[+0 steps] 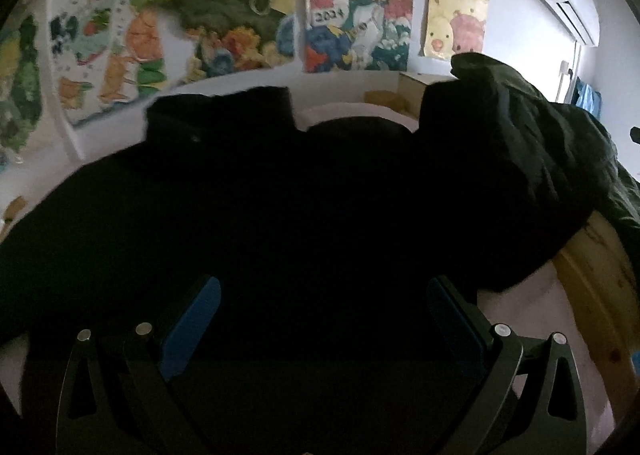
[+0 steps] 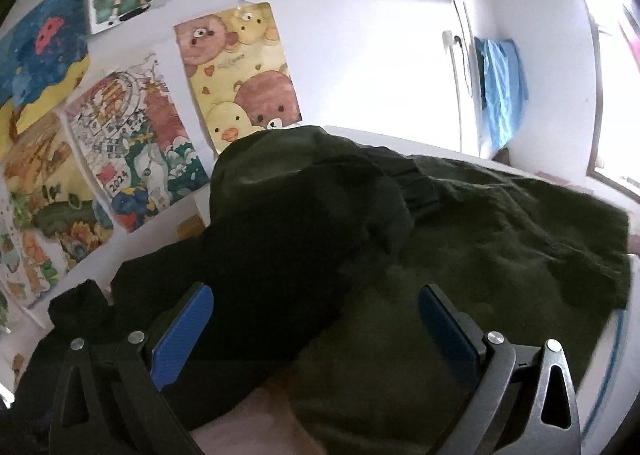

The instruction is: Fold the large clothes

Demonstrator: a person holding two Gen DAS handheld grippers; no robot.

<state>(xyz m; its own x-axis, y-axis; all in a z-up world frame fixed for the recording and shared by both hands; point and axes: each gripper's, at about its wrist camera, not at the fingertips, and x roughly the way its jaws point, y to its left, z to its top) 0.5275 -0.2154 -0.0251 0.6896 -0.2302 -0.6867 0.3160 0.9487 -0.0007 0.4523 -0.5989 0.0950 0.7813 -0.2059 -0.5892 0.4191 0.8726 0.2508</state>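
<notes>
Black garment and green garment lie ahead of both wide-open jaws (nothing gripped).

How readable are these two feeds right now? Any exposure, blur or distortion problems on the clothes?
Left wrist view: the black garment is crushed to featureless black, folds unreadable; posters slightly blurred. Right wrist view: window glare blows out the right side, but the dark green garment shows wrinkles. Both views bend strongly at the edges.

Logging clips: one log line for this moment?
left tool: open, over black garment | right tool: open, over green garment | nothing gripped
</notes>
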